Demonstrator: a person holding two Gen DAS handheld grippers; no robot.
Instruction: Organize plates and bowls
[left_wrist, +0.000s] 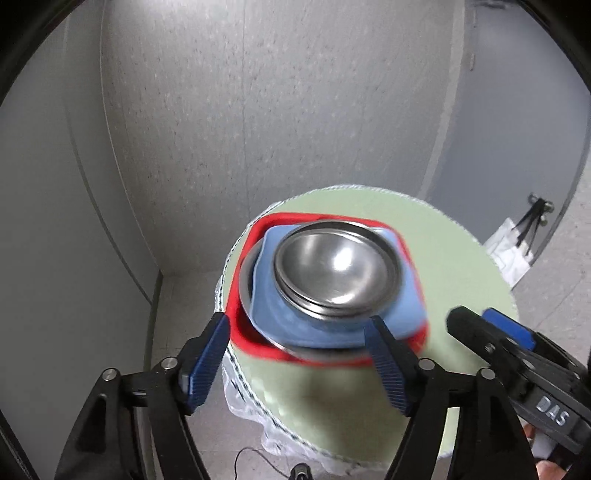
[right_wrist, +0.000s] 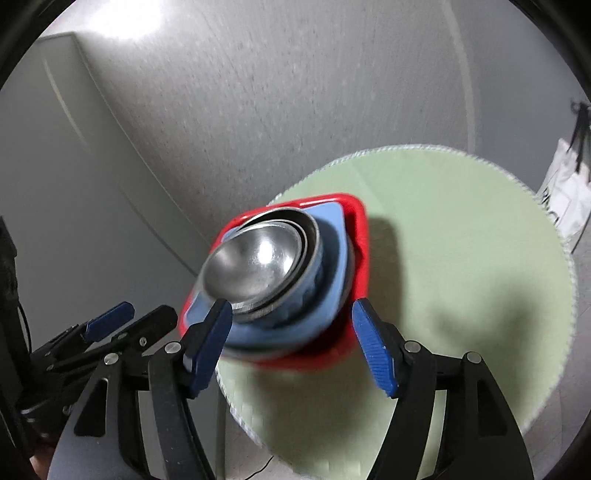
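Observation:
A stack stands on a round pale green table (left_wrist: 450, 258) (right_wrist: 461, 240). At the bottom is a red square plate (left_wrist: 236, 325) (right_wrist: 360, 236), then a steel plate rim (left_wrist: 245, 280), a blue square plate (left_wrist: 273, 306) (right_wrist: 334, 266), and nested steel bowls (left_wrist: 336, 269) (right_wrist: 255, 258) on top. My left gripper (left_wrist: 297, 325) is open, its fingers on either side of the stack's near edge. My right gripper (right_wrist: 291, 314) is open, also straddling the stack's near edge. The right gripper shows at the right of the left wrist view (left_wrist: 480, 325); the left gripper shows at the left of the right wrist view (right_wrist: 129, 317).
A grey speckled wall (left_wrist: 258, 110) stands behind the table. A white bag (left_wrist: 509, 254) (right_wrist: 561, 199) sits on the floor at the right. A white lace cloth (left_wrist: 251, 413) hangs from the table's edge. A thin cable (left_wrist: 258, 454) lies on the floor.

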